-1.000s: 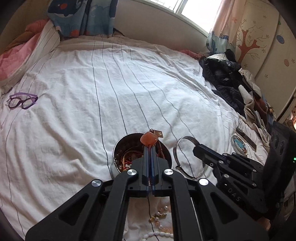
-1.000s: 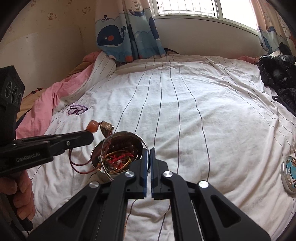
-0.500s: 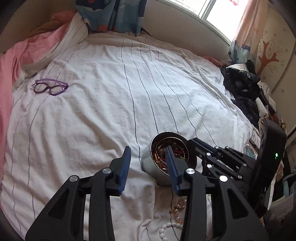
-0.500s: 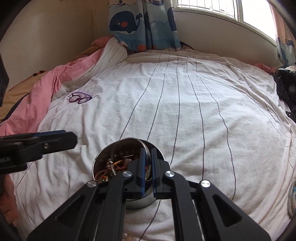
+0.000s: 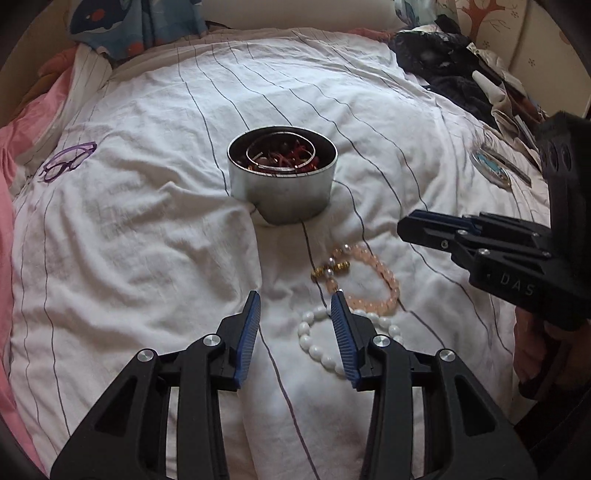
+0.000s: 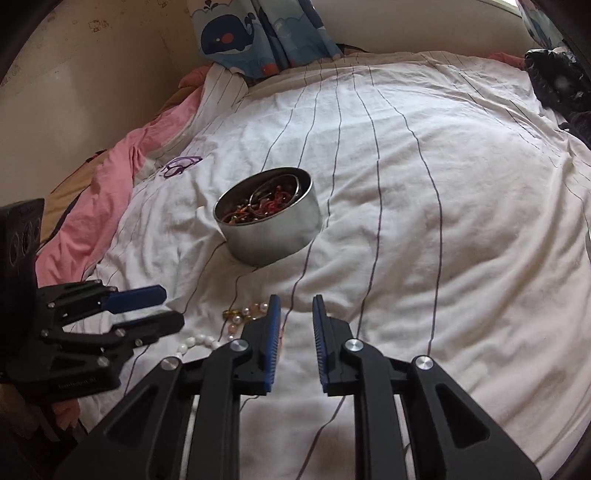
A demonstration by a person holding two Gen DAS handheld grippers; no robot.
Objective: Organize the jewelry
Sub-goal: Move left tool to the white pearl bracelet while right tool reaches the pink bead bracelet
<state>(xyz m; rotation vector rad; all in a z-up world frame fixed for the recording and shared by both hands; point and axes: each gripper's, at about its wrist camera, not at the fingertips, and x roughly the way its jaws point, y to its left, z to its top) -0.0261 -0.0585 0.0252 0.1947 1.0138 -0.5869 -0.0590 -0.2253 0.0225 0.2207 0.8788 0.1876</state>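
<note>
While both claws gape empty, metal tin (image 5: 282,184) of bangles, seemingly red cords.

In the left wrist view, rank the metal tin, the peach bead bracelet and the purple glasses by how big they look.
1. metal tin
2. peach bead bracelet
3. purple glasses

The glasses lie farthest from the camera, so their real size is unsure.

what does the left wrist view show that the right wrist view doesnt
Only the left wrist view: the whole pink bracelet, whole white bracelet and a round lid on the bed's right. Only the right wrist view: the wall beside the bed. Both: the tin of jewelry, purple glasses, whale curtain, both tongs open and empty.
</note>
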